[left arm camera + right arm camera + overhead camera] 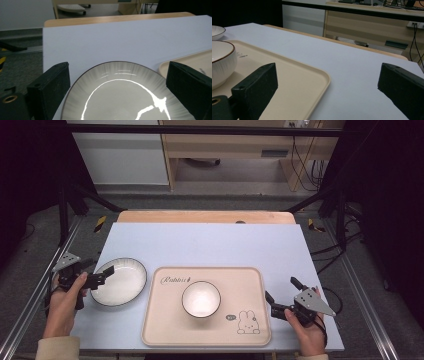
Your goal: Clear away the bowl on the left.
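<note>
A white plate with a dark rim [122, 282] lies on the pale table, just left of a beige tray [165, 325]. My left gripper [100, 268] hovers at the plate's left rim and is open. In the left gripper view its jaws stand wide apart on either side of the plate [120, 95], touching nothing. A small white bowl [201, 299] sits in the middle of the tray. My right gripper [280, 287] is open just off the tray's right edge. In the right gripper view the tray corner [294, 80] lies between its jaws, with the bowl [220, 62] at the far left.
A rabbit drawing [247, 322] marks the tray's front right corner. The table's wooden back edge [205, 216] runs behind the pale mat. Black frame bars stand on both sides, with a wooden cabinet [240, 145] and cables beyond.
</note>
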{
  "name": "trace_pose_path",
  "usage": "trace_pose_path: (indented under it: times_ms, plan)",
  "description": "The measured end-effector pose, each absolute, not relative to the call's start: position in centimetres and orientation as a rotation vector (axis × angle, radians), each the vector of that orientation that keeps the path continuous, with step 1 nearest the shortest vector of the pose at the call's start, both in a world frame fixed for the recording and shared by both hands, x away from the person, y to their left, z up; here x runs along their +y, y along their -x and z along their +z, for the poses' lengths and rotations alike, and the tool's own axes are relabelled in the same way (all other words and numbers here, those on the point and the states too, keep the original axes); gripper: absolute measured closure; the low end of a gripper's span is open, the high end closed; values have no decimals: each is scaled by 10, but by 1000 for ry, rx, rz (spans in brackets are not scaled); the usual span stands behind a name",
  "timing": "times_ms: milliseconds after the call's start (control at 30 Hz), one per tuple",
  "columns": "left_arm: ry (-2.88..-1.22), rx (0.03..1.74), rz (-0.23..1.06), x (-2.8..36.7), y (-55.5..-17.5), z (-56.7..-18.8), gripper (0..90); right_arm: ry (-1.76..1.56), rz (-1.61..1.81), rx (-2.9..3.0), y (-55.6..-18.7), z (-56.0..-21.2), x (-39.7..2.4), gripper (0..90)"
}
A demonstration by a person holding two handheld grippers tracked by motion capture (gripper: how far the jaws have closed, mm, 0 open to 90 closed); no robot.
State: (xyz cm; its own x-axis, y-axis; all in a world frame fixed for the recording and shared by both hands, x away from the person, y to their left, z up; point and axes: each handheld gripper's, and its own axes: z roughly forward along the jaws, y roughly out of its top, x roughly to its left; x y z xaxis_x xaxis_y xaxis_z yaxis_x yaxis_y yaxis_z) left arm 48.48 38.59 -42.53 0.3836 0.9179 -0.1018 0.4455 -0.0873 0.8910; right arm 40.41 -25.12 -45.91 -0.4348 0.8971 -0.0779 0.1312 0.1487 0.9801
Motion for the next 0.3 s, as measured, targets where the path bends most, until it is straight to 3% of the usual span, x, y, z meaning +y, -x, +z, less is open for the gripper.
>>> trace_pose_path:
  times_ms: [300]
  plan:
    - [-1758, 1313, 686, 379, -489, -431, 62, -998, 1355, 1701, -403, -459, -252, 30]
